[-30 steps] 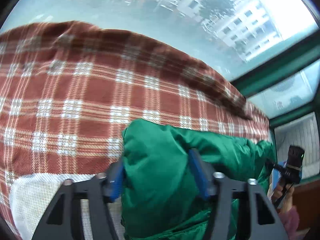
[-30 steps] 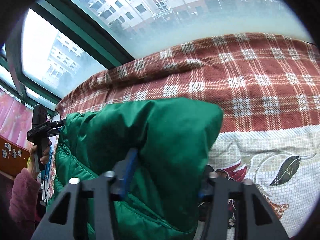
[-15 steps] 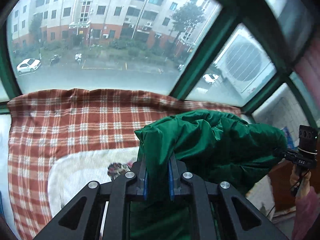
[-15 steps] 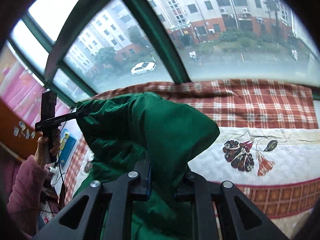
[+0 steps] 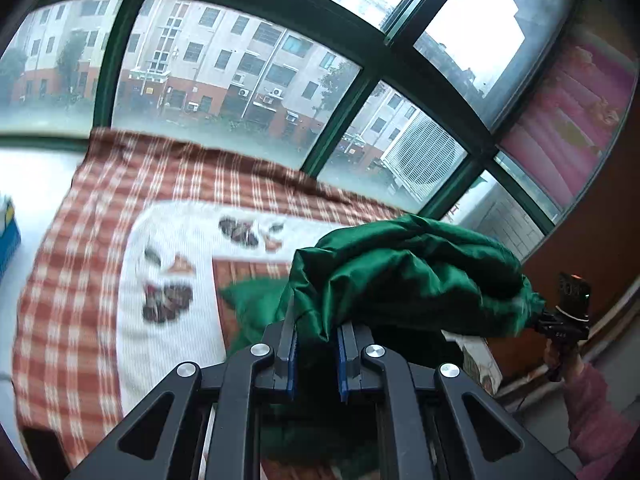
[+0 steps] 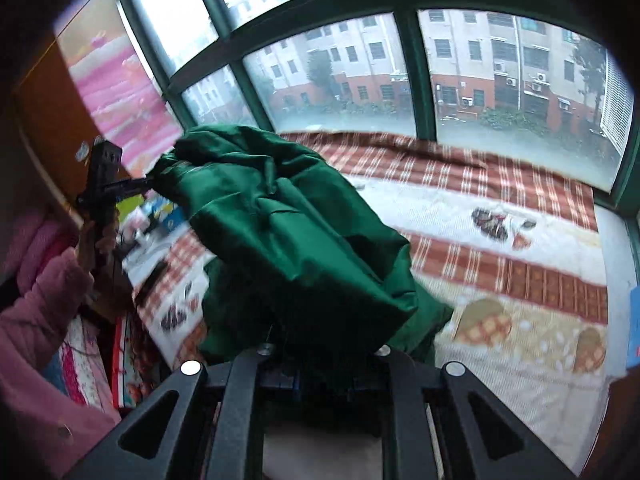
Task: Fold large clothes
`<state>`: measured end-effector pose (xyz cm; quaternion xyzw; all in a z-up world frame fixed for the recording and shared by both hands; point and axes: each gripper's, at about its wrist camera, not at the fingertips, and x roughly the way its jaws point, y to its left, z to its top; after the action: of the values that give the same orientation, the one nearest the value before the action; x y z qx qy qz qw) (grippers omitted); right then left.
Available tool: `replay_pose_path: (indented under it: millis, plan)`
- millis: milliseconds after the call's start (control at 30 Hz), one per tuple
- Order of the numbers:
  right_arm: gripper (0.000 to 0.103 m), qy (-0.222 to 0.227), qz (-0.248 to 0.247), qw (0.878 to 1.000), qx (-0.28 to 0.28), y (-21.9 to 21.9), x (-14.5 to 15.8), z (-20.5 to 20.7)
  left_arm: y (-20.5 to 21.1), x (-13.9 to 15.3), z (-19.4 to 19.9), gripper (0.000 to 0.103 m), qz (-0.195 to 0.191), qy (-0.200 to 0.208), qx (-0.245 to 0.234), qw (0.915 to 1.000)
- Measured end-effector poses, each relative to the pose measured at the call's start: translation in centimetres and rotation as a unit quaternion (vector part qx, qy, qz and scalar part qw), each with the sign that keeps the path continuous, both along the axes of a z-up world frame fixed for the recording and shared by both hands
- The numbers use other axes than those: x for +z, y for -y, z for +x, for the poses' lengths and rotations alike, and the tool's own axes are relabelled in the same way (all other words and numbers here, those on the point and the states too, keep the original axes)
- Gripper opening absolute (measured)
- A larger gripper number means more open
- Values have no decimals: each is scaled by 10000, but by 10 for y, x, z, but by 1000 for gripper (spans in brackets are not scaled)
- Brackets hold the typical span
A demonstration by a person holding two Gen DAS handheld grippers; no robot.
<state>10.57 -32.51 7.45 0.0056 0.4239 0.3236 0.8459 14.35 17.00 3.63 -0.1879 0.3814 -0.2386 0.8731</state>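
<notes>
A large shiny green jacket hangs in the air between both grippers, above the bed. My left gripper is shut on one edge of it, blue pads pinching the fabric. My right gripper is shut on another edge; the cloth drapes over its fingertips and hides them. The jacket bunches and sags between the two holds. In the left wrist view the right gripper shows at the far right, at the jacket's end. In the right wrist view the left gripper shows at the left.
The bed carries a red plaid blanket with a white flowered panel. Green-framed windows run behind it. A wooden cabinet and pink curtain stand to the side. A blue box sits at the left edge.
Both grippers closed on the green jacket and lifted it up and back from the bed. The views now look over the whole bed and the windows.
</notes>
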Motion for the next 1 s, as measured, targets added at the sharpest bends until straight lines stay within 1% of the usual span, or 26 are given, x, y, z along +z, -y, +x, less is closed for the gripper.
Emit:
replay_pose_path:
  millis: [67,133,167,200,233,267,300,367,433,467,533,567,633,733,767,800,833,900,933,1000]
  plan:
    - [17,-49,10,10000,40,2,-24,-22,-6,-27,-39,14,-49,-97,-10,9999]
    - [18,-50,-115,9999,104,0,-56,-45,-4,-60,-68,14,64,-300,19,9995]
    - [21,-13,-201,9997,105,-2,-71,-54,-3,-75,-78,14,40,-406,29,9992]
    - [22,-13,-199,9998,72,-1,-81,-61,-4,-89,-89,14,34,-515,47,9987]
    - [23,4,-343,9994,-36,-3,-99,-67,-5,-102,-99,14,37,-601,96,9981]
    - [23,77,-479,9988,-54,-5,-110,-72,-7,-112,-108,14,39,-681,142,9976]
    - [24,191,-566,9982,-87,-6,-115,-75,-8,-119,-115,14,58,-747,155,9971]
    - [27,392,-862,9955,-103,-10,-117,-81,-8,-124,-125,15,241,-780,159,9965]
    - [31,461,-1111,9927,-119,-10,-109,-93,-10,-116,-138,15,500,-772,92,9957]
    - [36,471,-1309,9902,-67,-11,-104,-99,-13,-109,-146,15,651,-762,46,9950]
    - [37,487,-1791,9826,109,-10,-93,-116,-22,-95,-151,16,775,-749,17,9942]
    - [37,476,-1833,9818,105,-7,-86,-122,-29,-88,-158,16,813,-766,33,9937]
    - [38,301,-1740,9842,84,2,-71,-129,-36,-70,-161,16,872,-794,85,9930]
    - [38,158,-1620,9866,61,2,-52,-124,-30,-36,-148,16,1065,-710,121,9917]
    - [38,141,-1559,9877,24,-5,-41,-113,-25,-29,-140,16,1023,-710,80,9922]
    - [38,99,-1507,9885,9,-10,-40,-109,-19,-21,-129,16,912,-720,33,9932]
    - [38,22,-1334,9911,9,-19,-34,-93,-12,-12,-115,16,804,-735,-24,9940]
    - [38,-46,-1133,9935,-34,-35,-32,-74,6,-5,-90,16,614,-772,-165,9950]
    - [38,-97,-979,9951,-56,-48,-31,-55,16,-3,-77,16,546,-789,-228,9951]
    - [38,-295,-719,9969,-99,-66,-34,-31,35,0,-54,16,590,-854,-313,9941]
